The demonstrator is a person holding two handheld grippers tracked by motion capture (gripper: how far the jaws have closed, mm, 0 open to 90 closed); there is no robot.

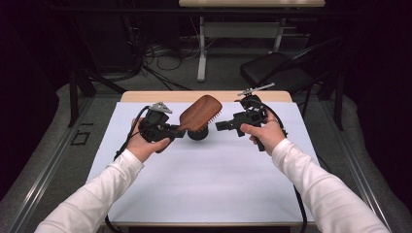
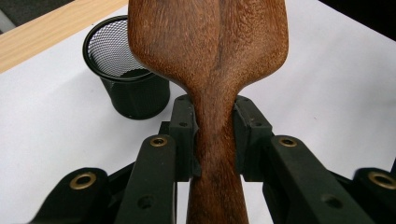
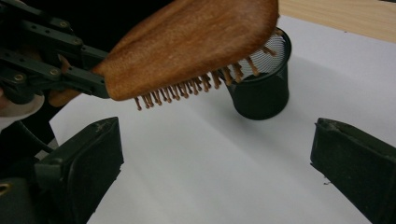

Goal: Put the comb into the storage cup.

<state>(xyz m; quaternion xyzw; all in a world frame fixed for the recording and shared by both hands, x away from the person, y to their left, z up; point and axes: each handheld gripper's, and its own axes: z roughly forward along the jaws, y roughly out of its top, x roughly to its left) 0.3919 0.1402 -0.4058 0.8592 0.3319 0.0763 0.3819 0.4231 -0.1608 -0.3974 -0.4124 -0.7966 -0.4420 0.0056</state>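
Your left gripper [image 2: 212, 140] clamps the wooden hairbrush [image 1: 200, 112] by its handle, raised above the black mesh cup [image 3: 261, 84] on the white table [image 1: 204, 179], while your right gripper [image 3: 215, 158] hangs wide open nearby.

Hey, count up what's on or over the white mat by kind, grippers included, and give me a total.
Grippers: 2, the left gripper shut on the brush, the right gripper open.
Wooden brush: 1, held in the air over the cup.
Black mesh cup: 1, upright on the mat.
Total: 4
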